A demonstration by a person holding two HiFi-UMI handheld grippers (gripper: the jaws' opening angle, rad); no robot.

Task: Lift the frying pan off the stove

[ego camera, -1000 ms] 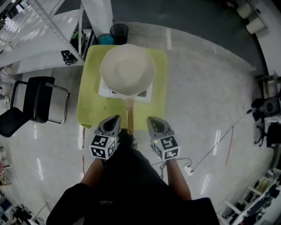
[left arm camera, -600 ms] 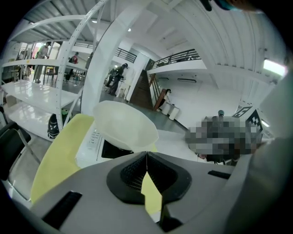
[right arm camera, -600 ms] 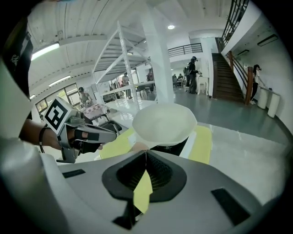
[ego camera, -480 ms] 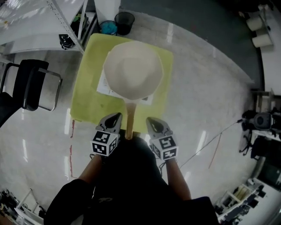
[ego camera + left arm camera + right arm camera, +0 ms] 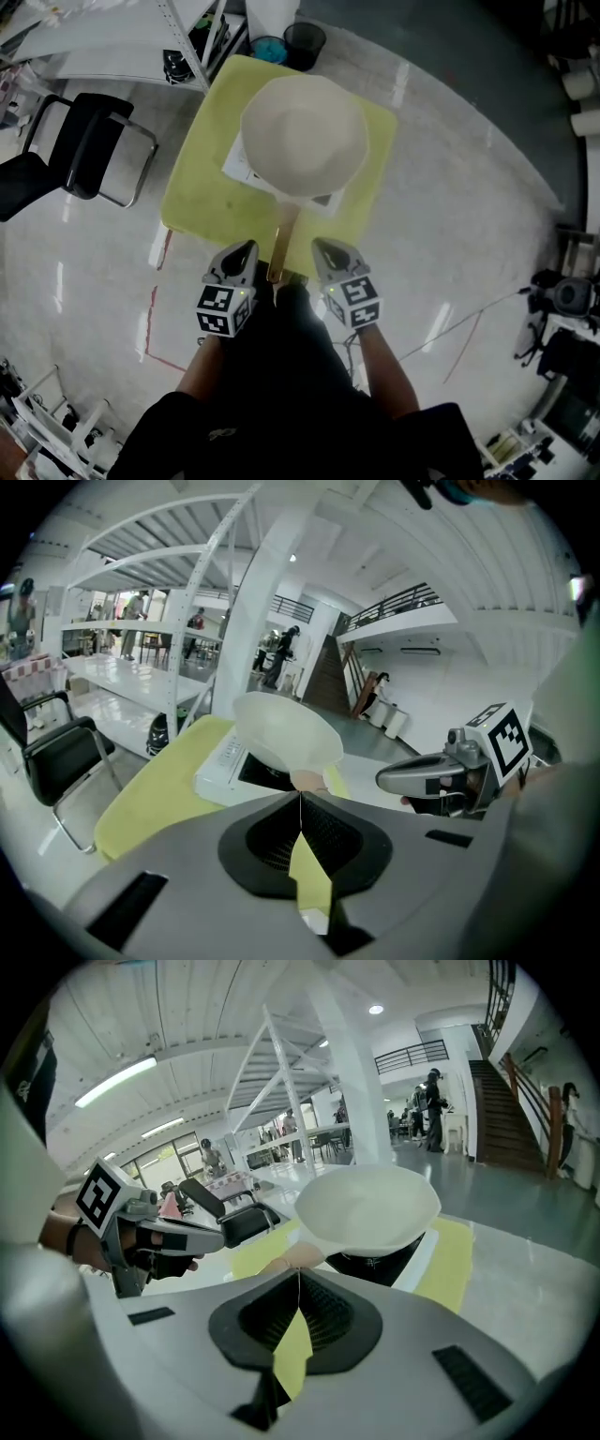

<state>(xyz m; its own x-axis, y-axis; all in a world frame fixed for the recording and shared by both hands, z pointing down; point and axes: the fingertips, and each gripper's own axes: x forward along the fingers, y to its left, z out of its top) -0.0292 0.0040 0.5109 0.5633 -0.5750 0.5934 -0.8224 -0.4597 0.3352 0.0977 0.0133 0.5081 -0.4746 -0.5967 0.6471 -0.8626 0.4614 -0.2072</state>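
— On the yellow-green square table (image 5: 197,202), where does the item stand?

— The cream-white round frying pan (image 5: 303,136) sits on the white flat stove with a black top (image 5: 240,167) and is not yet lifted. Its tan wooden handle (image 5: 279,246) runs straight back from the pan toward the person, reaching about the table's near edge.

— And the claws in relation to it?

— The handle's free end lies between them. The left gripper (image 5: 247,250) is just beside it on one side and the right gripper (image 5: 319,247) just beside it on the other. Neither touches it. I judge them about equally near, the left perhaps slightly closer.

— State of the jaws?

— Both pairs are pressed together tip to tip and hold nothing. Each gripper view shows the pan and the handle end ahead of the closed tips.

— Finding?

— The handle's long axis runs roughly the way both claws point. In my judgement, either claw would have to spread its jaws and shift sideways, inward, to take the handle.
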